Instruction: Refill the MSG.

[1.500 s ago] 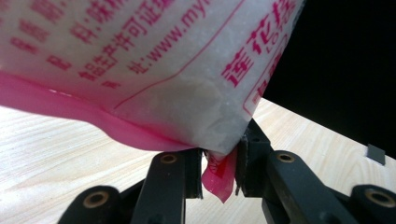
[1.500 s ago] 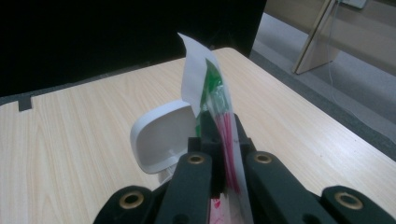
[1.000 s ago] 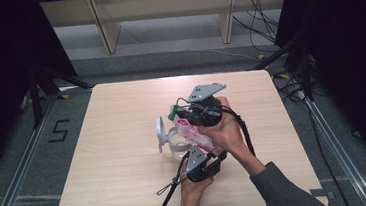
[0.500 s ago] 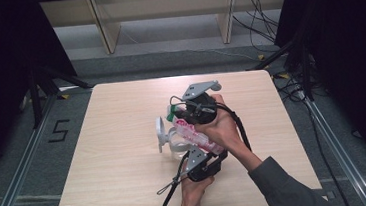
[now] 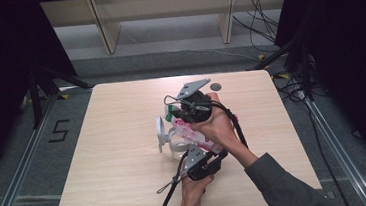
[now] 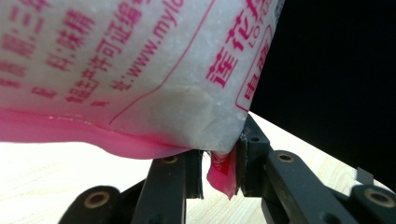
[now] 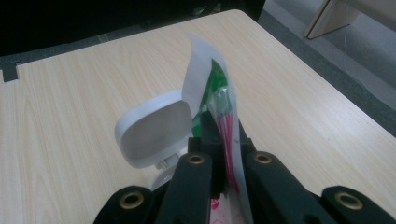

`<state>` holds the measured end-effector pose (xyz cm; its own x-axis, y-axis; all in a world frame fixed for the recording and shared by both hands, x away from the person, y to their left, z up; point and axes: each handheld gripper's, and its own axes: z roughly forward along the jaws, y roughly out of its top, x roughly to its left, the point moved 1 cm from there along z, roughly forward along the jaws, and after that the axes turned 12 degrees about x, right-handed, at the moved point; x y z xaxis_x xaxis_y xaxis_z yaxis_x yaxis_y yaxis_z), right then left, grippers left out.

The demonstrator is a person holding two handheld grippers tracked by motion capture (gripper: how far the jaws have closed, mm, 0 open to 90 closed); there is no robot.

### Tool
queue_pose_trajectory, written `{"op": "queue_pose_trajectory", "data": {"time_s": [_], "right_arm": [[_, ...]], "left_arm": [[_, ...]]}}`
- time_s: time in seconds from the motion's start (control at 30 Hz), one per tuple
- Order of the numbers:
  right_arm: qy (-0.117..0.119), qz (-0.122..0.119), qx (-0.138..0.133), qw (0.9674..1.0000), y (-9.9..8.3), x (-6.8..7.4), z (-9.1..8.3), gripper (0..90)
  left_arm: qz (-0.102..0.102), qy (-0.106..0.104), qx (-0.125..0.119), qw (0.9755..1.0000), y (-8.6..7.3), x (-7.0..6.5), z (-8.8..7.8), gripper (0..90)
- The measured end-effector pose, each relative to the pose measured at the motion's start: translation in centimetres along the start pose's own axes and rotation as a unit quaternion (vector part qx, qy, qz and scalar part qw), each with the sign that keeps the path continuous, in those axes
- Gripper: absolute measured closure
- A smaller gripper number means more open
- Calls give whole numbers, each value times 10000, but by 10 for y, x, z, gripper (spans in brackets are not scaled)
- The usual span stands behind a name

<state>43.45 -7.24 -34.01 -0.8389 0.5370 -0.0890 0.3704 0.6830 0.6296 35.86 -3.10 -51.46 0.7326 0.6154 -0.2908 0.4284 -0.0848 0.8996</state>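
A white lidded container [image 5: 166,134] stood open on the worktop [image 5: 115,154], presumably to receive the contents. Just right of it, above its mouth, the pouch [image 5: 196,134] hung tilted: left claw [image 6: 219,165] clamped on its near pink corner, right claw [image 7: 224,154] pinched together on its far green top edge.
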Motion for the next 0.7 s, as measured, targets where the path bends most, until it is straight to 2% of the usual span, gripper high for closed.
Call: {"op": "queue_pose_trajectory", "data": {"time_s": [0.03, 0.07, 0.1, 0.13, 0.17, 0.2, 0.27, 0.33, 0.37, 0.47, 0.5, 0.57, 0.7], "right_arm": [[0, 12, 29, 10000, 0, 0, 0, 900], [-4, 18, 5, 10000, 0, 0, 1, 900], [43, 29, 93, 9999, 0, 0, 0, 900], [-25, 97, 84, 9999, 0, 0, 2, 900], [-21, 51, 126, 9999, 0, 0, 2, 900], [10, 111, 148, 9998, 0, 1, 3, 900], [-63, -1, 86, 9999, 1, 0, 4, 900], [-54, 36, 128, 9999, 1, 1, 3, 900], [-51, 16, 153, 9999, 2, 1, 3, 900], [-47, -25, 157, 9999, 3, 1, 3, 900], [-24, -45, 165, 9999, 3, 1, 3, 900], [-25, -7, 221, 9998, 2, 1, 3, 900], [-67, -10, 229, 9997, 2, 0, 4, 900]], "left_arm": [[-1, 3, 4, 10000, 0, 0, 0, 749], [-15, -97, -72, 9999, 0, 1, 2, 749], [-23, -22, -3, 10000, 0, 0, 1, 749], [-27, -49, -13, 10000, 0, 0, 1, 749], [-25, -46, -5, 10000, 0, 0, 1, 749], [-30, -27, 21, 10000, 0, 0, 1, 749], [-43, -37, 1, 10000, 1, 0, 1, 749], [-32, -73, -28, 10000, 2, 0, 2, 750], [-31, -133, -118, 9998, 2, 0, 3, 750], [-49, -124, -128, 9998, 2, -1, 3, 750], [-29, -101, -34, 9999, 2, -1, 2, 749], [-34, -173, -140, 9997, 2, -1, 4, 750], [-42, -170, -138, 9998, 2, -1, 4, 750]]}}
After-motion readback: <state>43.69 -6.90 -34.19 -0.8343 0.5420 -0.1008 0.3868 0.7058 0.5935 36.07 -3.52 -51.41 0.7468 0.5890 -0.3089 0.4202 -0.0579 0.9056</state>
